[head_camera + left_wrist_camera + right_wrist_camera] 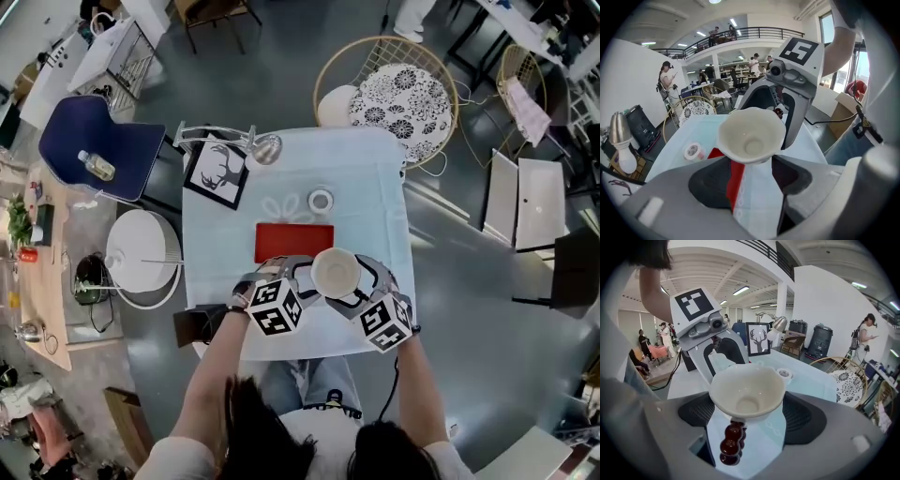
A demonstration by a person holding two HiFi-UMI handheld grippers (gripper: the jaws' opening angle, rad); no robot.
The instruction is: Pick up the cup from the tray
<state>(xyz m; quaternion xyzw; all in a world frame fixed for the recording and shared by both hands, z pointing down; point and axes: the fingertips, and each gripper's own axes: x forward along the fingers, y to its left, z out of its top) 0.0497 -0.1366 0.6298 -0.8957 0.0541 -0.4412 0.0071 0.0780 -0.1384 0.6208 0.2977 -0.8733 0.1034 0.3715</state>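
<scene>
A white cup (335, 272) hangs in the air over the near part of the table, just in front of the flat red tray (293, 241). My left gripper (307, 278) and right gripper (361, 281) face each other and close on it from either side. In the left gripper view the cup (751, 140) sits between the jaws of the left gripper (750, 164), with the red tray (736, 180) below. In the right gripper view the cup (747, 392) fills the gap of the right gripper (747, 413), and a dark red beaded part (730, 444) hangs under it.
The table has a pale blue cloth (375, 187). On it lie a roll of tape (321, 201), a framed deer picture (215, 172) and a desk lamp (265, 148). A round patterned chair (403, 98) stands behind the table, and a white stool (142, 253) to its left.
</scene>
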